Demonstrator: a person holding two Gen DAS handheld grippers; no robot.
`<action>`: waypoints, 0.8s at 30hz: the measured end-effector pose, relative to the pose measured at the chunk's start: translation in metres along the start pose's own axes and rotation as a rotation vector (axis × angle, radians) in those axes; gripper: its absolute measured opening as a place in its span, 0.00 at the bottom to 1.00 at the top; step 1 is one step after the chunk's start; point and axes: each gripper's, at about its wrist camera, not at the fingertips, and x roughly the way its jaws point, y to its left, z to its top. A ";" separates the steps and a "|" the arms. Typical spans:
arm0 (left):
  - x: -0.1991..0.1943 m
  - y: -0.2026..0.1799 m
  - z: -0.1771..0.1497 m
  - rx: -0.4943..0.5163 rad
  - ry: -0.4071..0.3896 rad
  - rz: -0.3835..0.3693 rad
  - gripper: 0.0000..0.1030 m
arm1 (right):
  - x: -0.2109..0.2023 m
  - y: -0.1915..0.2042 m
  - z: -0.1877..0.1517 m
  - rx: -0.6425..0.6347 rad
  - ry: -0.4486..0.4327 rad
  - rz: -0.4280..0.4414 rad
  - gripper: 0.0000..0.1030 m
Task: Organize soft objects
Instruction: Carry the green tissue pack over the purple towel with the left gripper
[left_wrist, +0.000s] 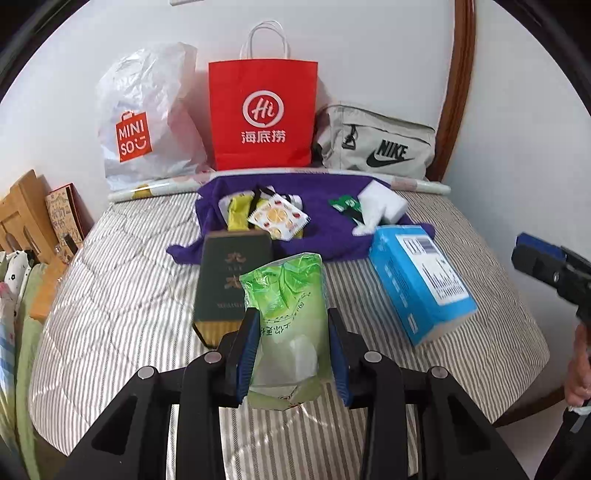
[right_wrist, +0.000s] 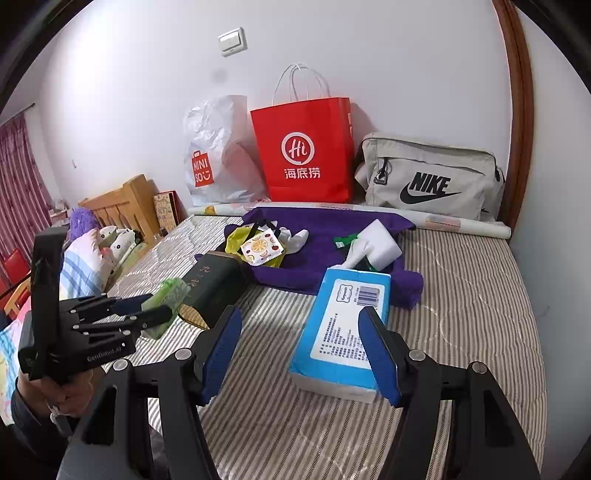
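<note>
Against the white wall three bags are standing, and the striped bed is offering open room on its left side. Near its right edge the blue tissue pack is lying between the right gripper, jaws apart. The left gripper is clamping the green pouch; I think it should lift gently, avoiding the dark box beside.

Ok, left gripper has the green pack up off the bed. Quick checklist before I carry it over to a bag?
1. Left gripper pads on green pack: ok.
2. Pack clear of dark box: ok.
3. Right gripper empty, jaws apart over blue tissue pack: ok.
4. Red bag upright: ok.
5. Red bag's mouth open: cannot tell.
6. Purple towel items lie in the path: not ok.
</note>
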 end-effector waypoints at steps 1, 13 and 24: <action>0.001 0.002 0.003 -0.004 -0.001 0.000 0.33 | 0.002 0.000 0.001 0.001 0.004 -0.002 0.63; 0.036 0.025 0.057 -0.024 -0.007 -0.041 0.33 | 0.033 -0.009 0.015 0.028 0.044 -0.031 0.63; 0.109 0.012 0.102 -0.014 0.070 -0.120 0.33 | 0.049 -0.030 0.029 0.055 0.041 -0.077 0.63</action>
